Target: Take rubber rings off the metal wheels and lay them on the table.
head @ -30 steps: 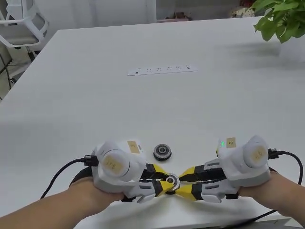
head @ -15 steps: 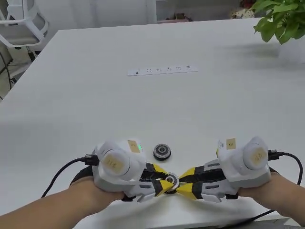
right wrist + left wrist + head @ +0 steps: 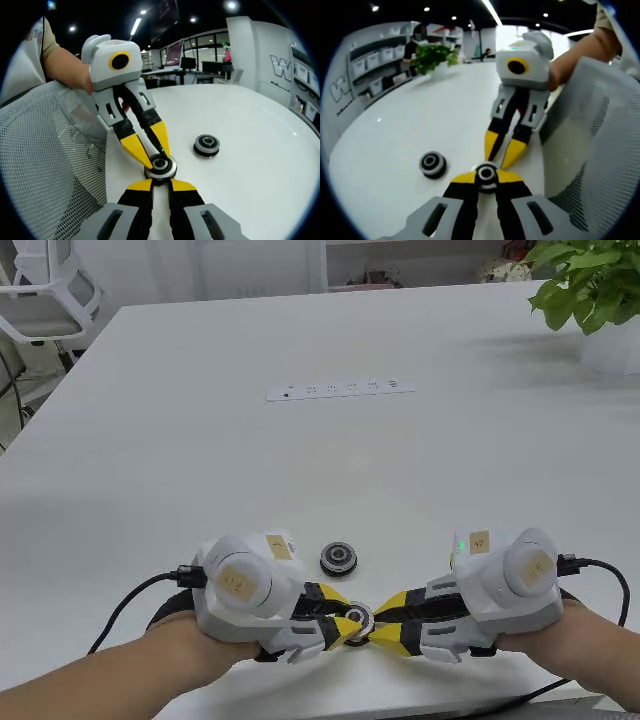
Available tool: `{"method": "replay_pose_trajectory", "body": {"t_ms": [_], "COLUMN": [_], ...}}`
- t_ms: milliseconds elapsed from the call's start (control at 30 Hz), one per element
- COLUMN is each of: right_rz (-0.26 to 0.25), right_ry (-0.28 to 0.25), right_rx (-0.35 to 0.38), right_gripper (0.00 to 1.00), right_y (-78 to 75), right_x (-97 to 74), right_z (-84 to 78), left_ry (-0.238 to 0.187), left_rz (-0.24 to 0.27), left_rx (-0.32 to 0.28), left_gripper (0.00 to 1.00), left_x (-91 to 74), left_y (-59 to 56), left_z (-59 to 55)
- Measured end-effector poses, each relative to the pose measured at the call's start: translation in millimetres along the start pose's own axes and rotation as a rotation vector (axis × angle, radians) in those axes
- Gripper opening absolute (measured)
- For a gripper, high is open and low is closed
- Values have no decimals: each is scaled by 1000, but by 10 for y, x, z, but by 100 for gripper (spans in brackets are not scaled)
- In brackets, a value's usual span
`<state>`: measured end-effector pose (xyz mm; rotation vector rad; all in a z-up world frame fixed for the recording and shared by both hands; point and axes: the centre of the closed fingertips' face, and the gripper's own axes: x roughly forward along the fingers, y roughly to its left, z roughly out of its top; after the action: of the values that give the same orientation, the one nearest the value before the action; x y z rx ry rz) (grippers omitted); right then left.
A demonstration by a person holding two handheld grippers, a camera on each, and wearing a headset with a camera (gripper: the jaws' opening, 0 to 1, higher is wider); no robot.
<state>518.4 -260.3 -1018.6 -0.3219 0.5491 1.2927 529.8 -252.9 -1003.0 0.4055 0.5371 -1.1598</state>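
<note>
A small metal wheel (image 3: 357, 620) with a black rubber ring is held just above the table's near edge, between both grippers. My left gripper (image 3: 345, 625) comes in from the left and is shut across the wheel (image 3: 486, 175), one yellow tip on each side. My right gripper (image 3: 375, 628) comes in from the right, and its yellow tips are pinched on the wheel's rim (image 3: 160, 167), where the ring sits. A second wheel (image 3: 339, 558) with its ring on lies flat on the table just behind them; it also appears as the second wheel (image 3: 433, 164) and the second wheel (image 3: 206, 144).
A white power strip (image 3: 340, 389) lies across the middle of the white table (image 3: 200, 440). A potted plant (image 3: 590, 290) stands at the far right corner and an office chair (image 3: 45, 295) at the far left. Cables (image 3: 130, 605) trail back from both grippers.
</note>
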Motion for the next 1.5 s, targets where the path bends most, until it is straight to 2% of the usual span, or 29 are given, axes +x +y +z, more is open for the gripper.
{"method": "replay_pose_trajectory", "body": {"t_ms": [33,67,233,567,900,1033,1100,1167,1233,1300,1333,1500], "right_rz": [-24,-9,-15,-25,-29,-24,-43,-37,-43,-21,-35,-29], "right_ry": [14,5,3,-17,-45,-69,-109,-134,-125,-163,-147,-149], "right_rx": [-2,22,26,163,242,325,358,419,411,451,423,421], "right_gripper": [0,0,0,0,0,0,0,0,0,0,0,0], "right_y": [-43,-22,-23,-39,-39,-84,-136,-145,-165,-116,-132,-124], "right_x": [-12,-7,-11,-58,-100,-93,-100,-122,-121,-116,-111,-102], "right_z": [-23,-13,-13,1,33,29,71,101,73,144,117,128], "left_ry": [0,1,5,8,6,3,3,2,3,5,7,9], "left_rz": [1,2,7,10,10,15,18,21,25,27,30,34], "left_rx": [-2,-2,2,0,-5,-13,-17,-19,-18,-18,-17,-16], "left_gripper": [13,12,12,12,12,12,12,12,12,12,12,12], "left_x": [0,0,-2,-2,1,3,6,10,14,15,15,16], "left_y": [0,-1,-2,1,-1,2,1,1,1,-1,-1,2], "left_z": [0,0,-1,-5,0,4,6,8,10,11,10,8]}}
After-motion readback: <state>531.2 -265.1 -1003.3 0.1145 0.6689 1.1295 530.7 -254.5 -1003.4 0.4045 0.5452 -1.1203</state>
